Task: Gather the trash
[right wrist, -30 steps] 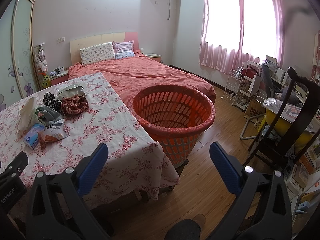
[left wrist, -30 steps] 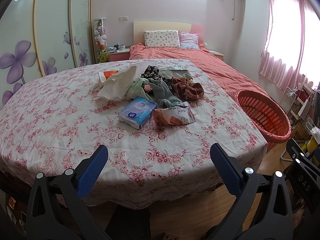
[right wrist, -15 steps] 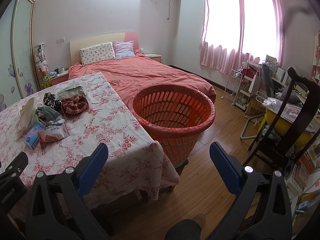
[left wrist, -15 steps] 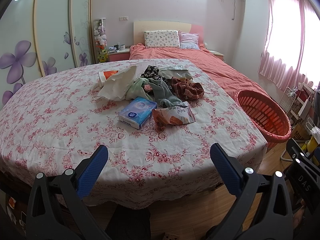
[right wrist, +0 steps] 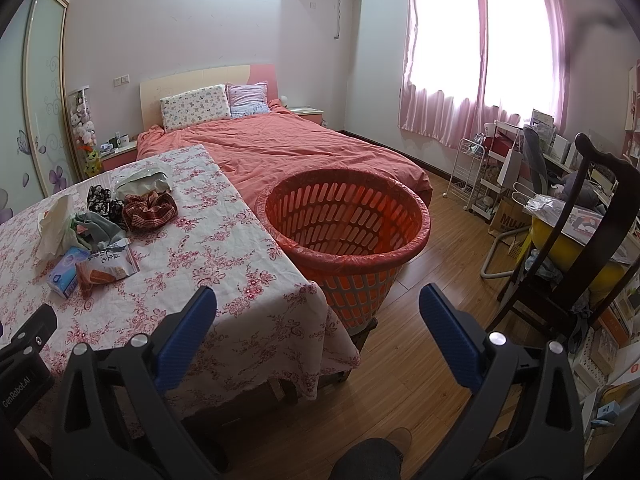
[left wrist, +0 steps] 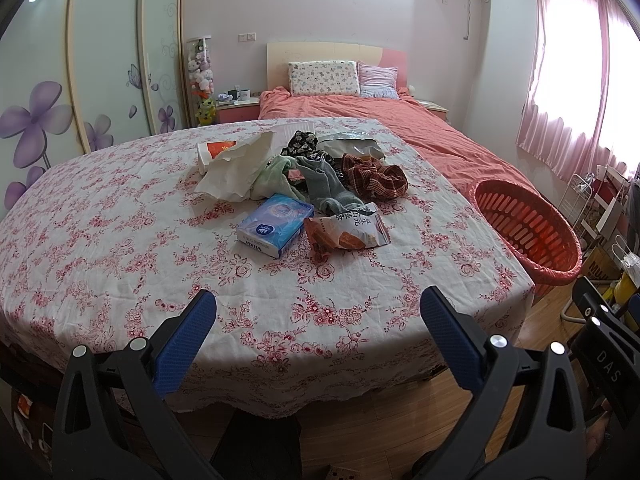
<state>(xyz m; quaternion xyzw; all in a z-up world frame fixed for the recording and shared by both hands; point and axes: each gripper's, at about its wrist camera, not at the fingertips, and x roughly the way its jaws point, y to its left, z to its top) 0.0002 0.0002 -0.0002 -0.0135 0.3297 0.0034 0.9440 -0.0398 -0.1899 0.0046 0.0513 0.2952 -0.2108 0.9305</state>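
Note:
A pile lies mid-table on the floral cloth: a snack wrapper, a blue tissue pack, crumpled white paper, a silver bag, and cloths and socks. An orange basket stands on the floor at the table's right edge, also in the left wrist view. My left gripper is open and empty at the table's near edge. My right gripper is open and empty, near the table corner in front of the basket.
A bed with an orange cover lies behind the table. A dark wooden chair, a white rack and cluttered shelves stand at the right. The floor is wood.

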